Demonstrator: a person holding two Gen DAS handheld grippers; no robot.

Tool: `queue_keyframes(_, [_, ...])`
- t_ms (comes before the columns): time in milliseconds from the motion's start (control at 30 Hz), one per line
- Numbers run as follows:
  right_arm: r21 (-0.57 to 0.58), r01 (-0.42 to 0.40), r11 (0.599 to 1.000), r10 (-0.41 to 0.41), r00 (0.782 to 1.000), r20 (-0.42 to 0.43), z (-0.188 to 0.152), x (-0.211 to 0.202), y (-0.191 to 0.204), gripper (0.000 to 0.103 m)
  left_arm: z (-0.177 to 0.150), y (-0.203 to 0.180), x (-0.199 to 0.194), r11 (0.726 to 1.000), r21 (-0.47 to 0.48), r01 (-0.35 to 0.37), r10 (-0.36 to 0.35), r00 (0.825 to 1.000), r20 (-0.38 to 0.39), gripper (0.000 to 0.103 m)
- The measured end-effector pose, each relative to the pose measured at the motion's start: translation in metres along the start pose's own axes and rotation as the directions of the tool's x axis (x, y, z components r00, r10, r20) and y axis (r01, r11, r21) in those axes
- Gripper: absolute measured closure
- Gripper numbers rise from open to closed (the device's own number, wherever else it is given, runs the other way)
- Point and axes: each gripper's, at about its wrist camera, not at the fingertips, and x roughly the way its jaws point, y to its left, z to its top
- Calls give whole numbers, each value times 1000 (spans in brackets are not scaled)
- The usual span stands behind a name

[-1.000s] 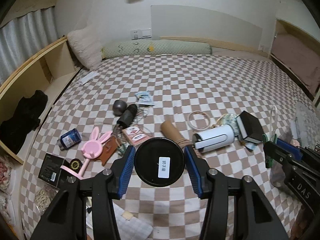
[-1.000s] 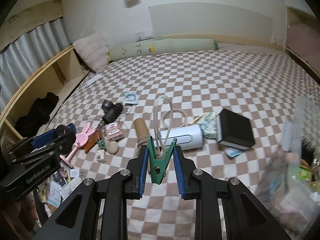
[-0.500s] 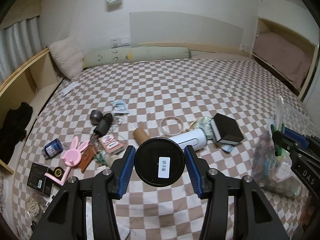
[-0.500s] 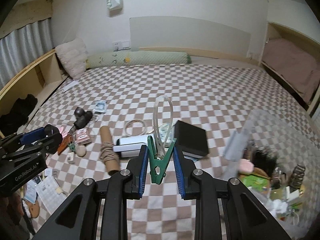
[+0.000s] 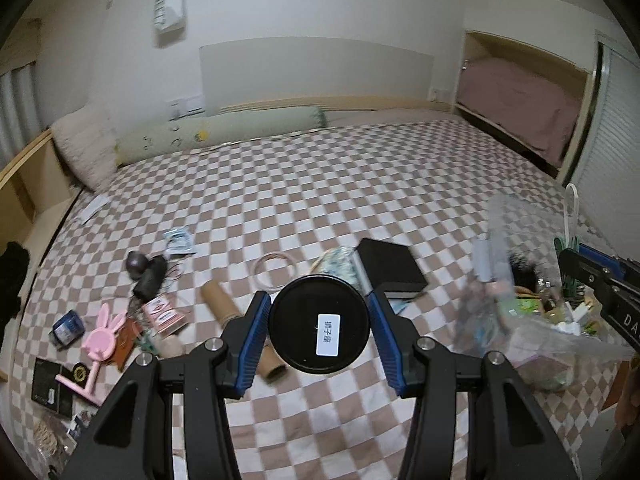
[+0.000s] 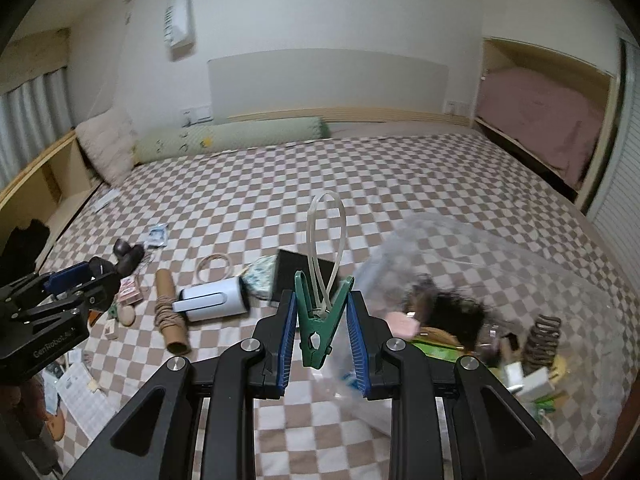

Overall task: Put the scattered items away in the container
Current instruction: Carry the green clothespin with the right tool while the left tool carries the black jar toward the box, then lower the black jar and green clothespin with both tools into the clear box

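Observation:
My left gripper [image 5: 318, 308] is shut on a round black jar [image 5: 319, 335] with a white label, held above the checkered bedspread [image 5: 360, 184]. My right gripper [image 6: 322, 300] is shut on a green clip [image 6: 320, 332] with a white loop [image 6: 325, 240] on it. The clear plastic container [image 6: 500, 276], holding several small items, lies to the right of the clip. In the left wrist view the container [image 5: 536, 320] is at the right, with the right gripper [image 5: 592, 272] over it.
Loose on the bedspread lie a cardboard tube [image 6: 170, 312], a white cylinder [image 6: 212, 300], a black box [image 5: 390, 266], a pink bunny holder [image 5: 102, 334], a blue jar [image 5: 67, 326] and a ring [image 5: 275, 268]. Pillows [image 5: 224, 134] line the far edge, with a wooden shelf [image 5: 24, 184] at left.
Both grippers have swung right towards the clear container, which now fills the right of both views. The jar and the clip stay held.

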Motion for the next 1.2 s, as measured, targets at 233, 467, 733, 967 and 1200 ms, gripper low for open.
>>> queue_keyframes(233, [78, 31, 996, -32, 999, 8, 1, -11, -55, 77, 12, -46, -3, 996, 47, 80, -82, 996, 28, 53])
queue_keyframes(467, [144, 69, 987, -70, 998, 0, -5, -12, -99, 77, 24, -92, -3, 983, 92, 161, -166, 985, 50, 53])
queue_keyframes(733, [226, 101, 969, -100, 995, -15, -12, -13, -150, 77, 34, -138, 11, 964, 108, 241, -247, 968, 48, 53])
queue_keyframes(967, [356, 163, 920, -158, 986, -43, -26, -16, -214, 77, 35, -188, 24, 938, 175, 299, -308, 951, 28, 53])
queue_keyframes(1200, [451, 214, 867, -191, 977, -96, -45, -11, -267, 77, 37, -231, 41, 916, 234, 325, -331, 943, -14, 53])
